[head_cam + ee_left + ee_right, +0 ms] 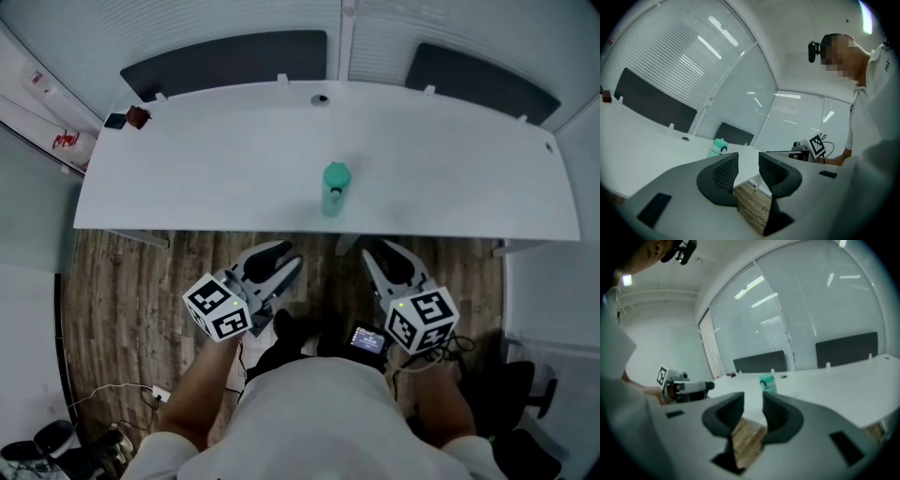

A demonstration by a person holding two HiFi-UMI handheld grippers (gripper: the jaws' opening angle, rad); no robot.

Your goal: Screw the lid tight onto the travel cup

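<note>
Left gripper (279, 258) and right gripper (382, 255) hang short of the table (187, 178), head view; travel cup (333, 199) stands upright near its front edge, lid (337, 174) on. Left gripper view: jaws parted, empty. Right gripper view: same. Cup likely rigid, slick: clamp body, twist lid.

The travel cup (335, 190) stands on the desk (216, 173), midway along it and close to the near edge. Off the desk, nearer, the left gripper (287, 262) sits left of the cup and the right gripper (380, 251) right. Small items (127, 119) lie at the desk's far left corner.
</note>
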